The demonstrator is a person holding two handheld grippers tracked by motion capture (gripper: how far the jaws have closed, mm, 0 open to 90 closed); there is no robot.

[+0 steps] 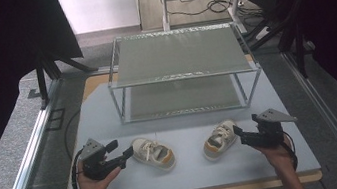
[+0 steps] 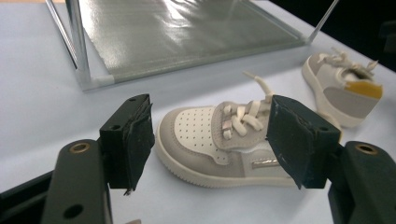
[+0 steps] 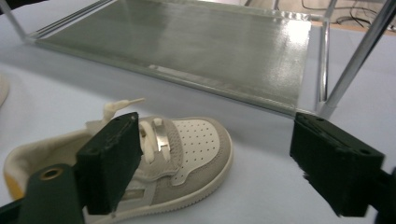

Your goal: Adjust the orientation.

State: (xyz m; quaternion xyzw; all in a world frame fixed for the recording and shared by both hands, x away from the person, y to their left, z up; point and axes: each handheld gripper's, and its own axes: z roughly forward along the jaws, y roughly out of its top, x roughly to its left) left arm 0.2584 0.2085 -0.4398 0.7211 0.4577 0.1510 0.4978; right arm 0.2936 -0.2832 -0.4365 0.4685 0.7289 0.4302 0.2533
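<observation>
I hold my left gripper (image 1: 120, 152) low over the front left of the pale surface (image 1: 193, 171), its fingers (image 2: 133, 140) spread wide and gripping nothing. Just past them lies the left shoe (image 1: 153, 153), a small cream-and-grey sneaker with white laces and a perforated toe. In the left gripper view this shoe (image 2: 224, 140) sits in the gap between my two fingers, resting on its sole, and I cannot tell whether either pad touches it.

My right gripper (image 1: 241, 136) hangs over the front right of the surface, its fingers (image 3: 112, 161) likewise released and wide apart. The right shoe (image 1: 220, 140) lies just beside its tips, toe pointing toward the rack. In the right gripper view that shoe (image 3: 187, 158) lies near my one finger, partly behind it, with the other finger well off to the side over bare surface.

The two shoes lie apart, with open surface between them. Behind both stands a metal-framed rack (image 1: 183, 69) with two grey shelves, the lower shelf (image 3: 196, 51) close to the surface.
</observation>
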